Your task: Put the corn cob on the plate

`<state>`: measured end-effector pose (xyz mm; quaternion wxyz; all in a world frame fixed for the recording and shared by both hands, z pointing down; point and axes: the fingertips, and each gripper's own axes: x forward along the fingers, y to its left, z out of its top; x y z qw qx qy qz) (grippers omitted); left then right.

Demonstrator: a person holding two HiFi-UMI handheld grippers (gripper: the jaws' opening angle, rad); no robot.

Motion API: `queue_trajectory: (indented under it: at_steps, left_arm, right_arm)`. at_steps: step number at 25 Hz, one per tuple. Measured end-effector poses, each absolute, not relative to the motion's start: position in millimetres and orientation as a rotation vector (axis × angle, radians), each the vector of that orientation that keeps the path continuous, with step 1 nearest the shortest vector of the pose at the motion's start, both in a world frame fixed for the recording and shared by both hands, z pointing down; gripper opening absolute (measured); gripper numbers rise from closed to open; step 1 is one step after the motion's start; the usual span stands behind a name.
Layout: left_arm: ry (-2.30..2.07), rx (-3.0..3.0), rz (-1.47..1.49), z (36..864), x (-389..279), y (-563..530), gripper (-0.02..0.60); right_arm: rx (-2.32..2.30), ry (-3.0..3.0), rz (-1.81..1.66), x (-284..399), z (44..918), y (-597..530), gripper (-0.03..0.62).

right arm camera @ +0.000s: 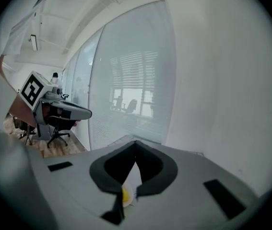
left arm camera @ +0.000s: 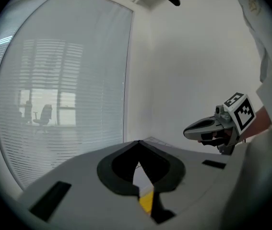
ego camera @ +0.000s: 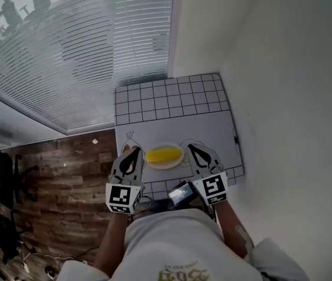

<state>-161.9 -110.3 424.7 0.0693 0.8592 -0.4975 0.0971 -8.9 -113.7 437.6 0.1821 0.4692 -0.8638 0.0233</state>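
Observation:
The yellow corn cob [ego camera: 164, 154] lies on a small white plate [ego camera: 177, 163] on the grey table. My left gripper [ego camera: 134, 150] hangs just left of the plate and my right gripper [ego camera: 190, 147] just right of it, both above it, shut and empty. In the left gripper view the left gripper [left arm camera: 138, 146] has its jaws together, with a sliver of the corn cob [left arm camera: 146, 202] showing below them and the right gripper [left arm camera: 189, 131] at the right. The right gripper view shows the right gripper [right arm camera: 136, 146] shut, the corn cob [right arm camera: 125, 195] and the plate [right arm camera: 135, 182] beneath, and the left gripper [right arm camera: 87, 113] at the left.
The table [ego camera: 177, 122] has a grid-tiled strip [ego camera: 168, 95] at its far end. A white wall [ego camera: 288, 98] runs along its right side, and a window with blinds [ego camera: 84, 51] stands beyond. Wooden floor [ego camera: 66, 168] lies to the left. A dark device [ego camera: 181, 193] sits near my body.

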Motion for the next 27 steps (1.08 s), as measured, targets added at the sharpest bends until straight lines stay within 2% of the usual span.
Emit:
queue_trajectory:
  at_steps: [27]
  left_arm:
    - [-1.472, 2.634, 0.366, 429, -163, -112, 0.008]
  right_arm:
    - [1.327, -2.411, 0.131, -4, 451, -105, 0.006]
